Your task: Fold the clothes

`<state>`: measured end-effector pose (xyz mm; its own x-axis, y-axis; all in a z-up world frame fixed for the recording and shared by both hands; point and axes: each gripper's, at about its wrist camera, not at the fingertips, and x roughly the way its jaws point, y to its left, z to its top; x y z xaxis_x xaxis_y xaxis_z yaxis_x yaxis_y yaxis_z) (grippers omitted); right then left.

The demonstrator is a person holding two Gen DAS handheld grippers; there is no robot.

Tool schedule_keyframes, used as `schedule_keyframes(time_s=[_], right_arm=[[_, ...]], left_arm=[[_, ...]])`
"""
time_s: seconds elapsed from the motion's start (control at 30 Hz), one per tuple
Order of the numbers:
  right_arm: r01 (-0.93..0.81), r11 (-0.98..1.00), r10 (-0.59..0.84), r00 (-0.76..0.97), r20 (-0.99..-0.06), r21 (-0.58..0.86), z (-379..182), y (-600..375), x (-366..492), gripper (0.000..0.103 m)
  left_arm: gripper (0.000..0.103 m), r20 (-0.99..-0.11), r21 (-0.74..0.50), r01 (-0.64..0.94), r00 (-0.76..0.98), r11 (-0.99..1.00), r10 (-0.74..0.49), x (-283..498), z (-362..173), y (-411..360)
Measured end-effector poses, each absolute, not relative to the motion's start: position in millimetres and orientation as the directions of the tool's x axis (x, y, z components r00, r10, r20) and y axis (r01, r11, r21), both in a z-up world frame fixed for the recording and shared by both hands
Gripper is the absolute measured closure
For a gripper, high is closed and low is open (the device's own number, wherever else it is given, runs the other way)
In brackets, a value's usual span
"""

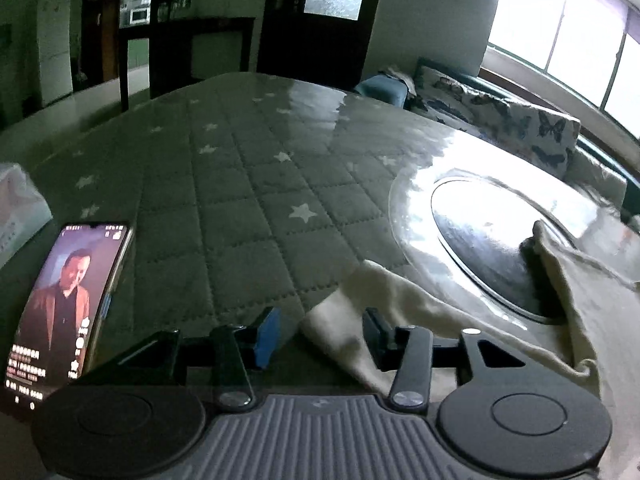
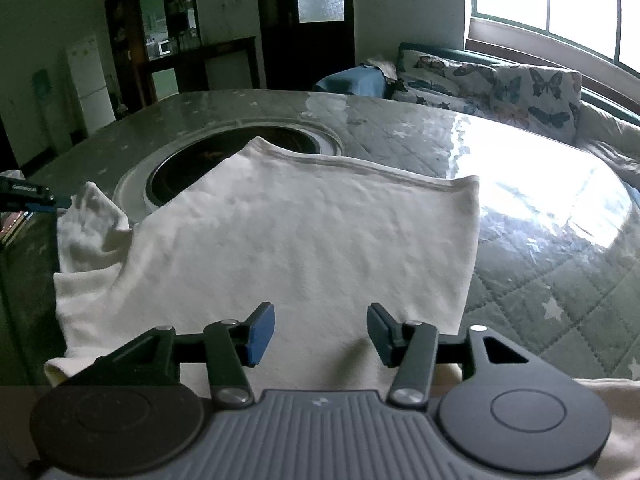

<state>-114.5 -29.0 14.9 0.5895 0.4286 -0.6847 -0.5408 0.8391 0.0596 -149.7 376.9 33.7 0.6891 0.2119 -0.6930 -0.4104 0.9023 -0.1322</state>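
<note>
A cream garment [image 2: 280,240] lies spread on the quilted table, folded into a broad panel with a sleeve bunched at its left. My right gripper [image 2: 321,334] hovers over its near edge, open, the cloth below its fingers and none between the pads. In the left wrist view the same garment [image 1: 420,304] shows as a sleeve corner and a crumpled fold on the right. My left gripper [image 1: 320,338] is open above that sleeve corner, and the cloth lies under the gap, unpinched. The left gripper's tip [image 2: 36,196] also pokes into the right wrist view at far left.
A round dark inset plate [image 1: 484,248] sits in the table, partly under the garment. A phone [image 1: 68,300] playing a video leans at the left, beside a white tissue box [image 1: 16,208]. A butterfly-print sofa [image 2: 500,84] runs behind the table under the window.
</note>
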Motion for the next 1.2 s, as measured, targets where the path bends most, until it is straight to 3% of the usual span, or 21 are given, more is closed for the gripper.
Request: schedule_keyframes(time_s=[0.03,0.07,0.2,0.8,1.2], right_arm=[[-0.541,0.839,0.428,0.590,-0.685,0.058,14.8,-28.4,-114.9,0.050],[-0.541,0.839,0.427,0.590,-0.685,0.056,14.9,-28.2,-115.2,0.050],[-0.543,0.838,0.426,0.593,-0.684,0.050,15.1,-27.0,-116.5,0.050],[-0.526,0.848,0.427,0.608,-0.670,0.063,19.4,-34.8,-119.1,0.049],[-0.392,0.917,0.344,0.699,-0.627,0.067,42.9,-95.5,-151.0,0.049]], left_arm=[[0.061,-0.692,-0.118,-0.404,0.689,0.907,0.217,-148.2,33.2,374.7],[0.076,-0.691,-0.105,-0.398,0.689,0.911,0.221,-147.4,32.4,372.8],[0.090,-0.686,-0.067,-0.383,0.688,0.921,0.236,-143.8,31.4,366.2],[0.095,-0.664,0.103,-0.467,0.625,0.878,0.410,-131.7,28.4,380.8],[0.093,-0.666,0.065,-0.483,0.630,0.873,0.398,-133.4,38.8,395.7]])
